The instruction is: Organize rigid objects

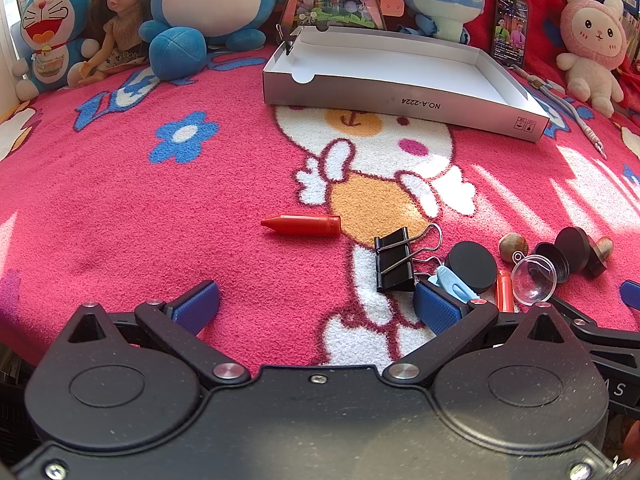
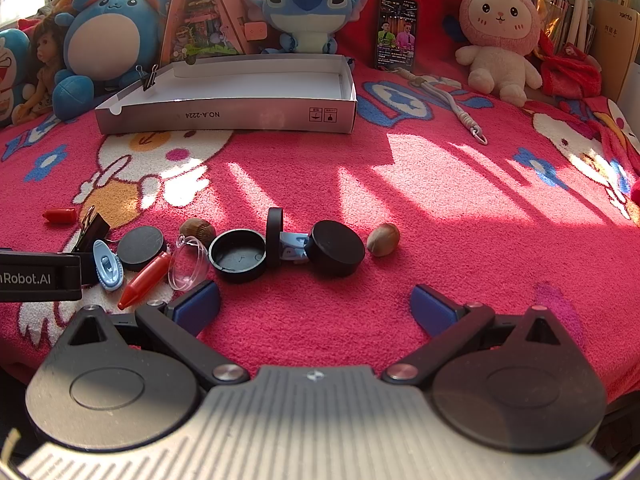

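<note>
**Both grippers spread wide above a scatter of small objects on a pink blanket**

The left gripper point(image 1: 316, 304) is released, its blue pads wide apart and holding nothing. From its camera, left to right: a red crayon-shaped cap point(image 1: 301, 224) lies alone at 12 o'clock on the blanket point(image 1: 140, 208); a black binder clip point(image 1: 394, 260) lies at 1 o'clock, touching the right pad's tip; beside it a light blue clip point(image 1: 454, 285), a black disc point(image 1: 472, 266), a second red piece point(image 1: 505, 290), a clear dome point(image 1: 534, 280) and a nut point(image 1: 513, 247) crowd together at 2 o'clock. The white shallow box point(image 1: 400, 96), empty inside, sits far off at 12 o'clock, a small clip on its left wall.

The right gripper point(image 2: 316, 306) is likewise released and empty. In its view, the open black cap point(image 2: 238, 255) lies at 11 o'clock, an upright black ring point(image 2: 274, 236) and a black lid point(image 2: 338, 247) at 12 o'clock, and a second nut point(image 2: 383, 239) at 1 o'clock. Plush toys point(image 2: 308, 8) line the back.
</note>
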{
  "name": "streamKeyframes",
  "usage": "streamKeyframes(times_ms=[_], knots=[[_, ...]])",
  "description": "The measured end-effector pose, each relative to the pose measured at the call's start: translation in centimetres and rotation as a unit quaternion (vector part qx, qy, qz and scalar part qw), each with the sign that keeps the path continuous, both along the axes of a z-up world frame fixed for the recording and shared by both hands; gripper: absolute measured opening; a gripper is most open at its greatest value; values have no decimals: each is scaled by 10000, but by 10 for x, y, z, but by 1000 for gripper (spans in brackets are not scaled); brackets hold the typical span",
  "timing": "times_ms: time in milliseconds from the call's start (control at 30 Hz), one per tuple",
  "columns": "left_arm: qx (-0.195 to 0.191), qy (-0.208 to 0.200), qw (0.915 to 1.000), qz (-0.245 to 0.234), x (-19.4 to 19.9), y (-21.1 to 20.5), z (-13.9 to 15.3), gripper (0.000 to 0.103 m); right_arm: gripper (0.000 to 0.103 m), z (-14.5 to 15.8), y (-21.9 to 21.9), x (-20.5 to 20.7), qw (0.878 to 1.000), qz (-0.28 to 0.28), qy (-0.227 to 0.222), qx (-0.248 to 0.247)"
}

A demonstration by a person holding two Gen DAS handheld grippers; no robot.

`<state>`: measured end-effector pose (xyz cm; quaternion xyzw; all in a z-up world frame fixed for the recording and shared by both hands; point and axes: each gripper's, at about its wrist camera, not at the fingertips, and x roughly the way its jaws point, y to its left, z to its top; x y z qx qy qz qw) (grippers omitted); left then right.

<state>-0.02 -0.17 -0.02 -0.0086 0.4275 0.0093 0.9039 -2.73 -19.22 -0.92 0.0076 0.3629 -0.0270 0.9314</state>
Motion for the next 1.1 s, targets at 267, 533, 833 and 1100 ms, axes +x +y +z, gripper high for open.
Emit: streamKeyframes(times_ms=[267,533,833,1100], knots=[[1,-1,10000,-1,0,0,0,103,103,0,-1,1,10000,-1,53,-6],[-4,-17,10000,-22,-1,1,0,103,103,0,-1,1,10000,28,48,-12],[-34,-179,9997,-179,-5,5,0,103,103,-2,-2,-3,9999,95,-118,0],[-84,-409,9982,-439,-17,4,9,79,103,1,-6,-8,9996,198,-203,59]])
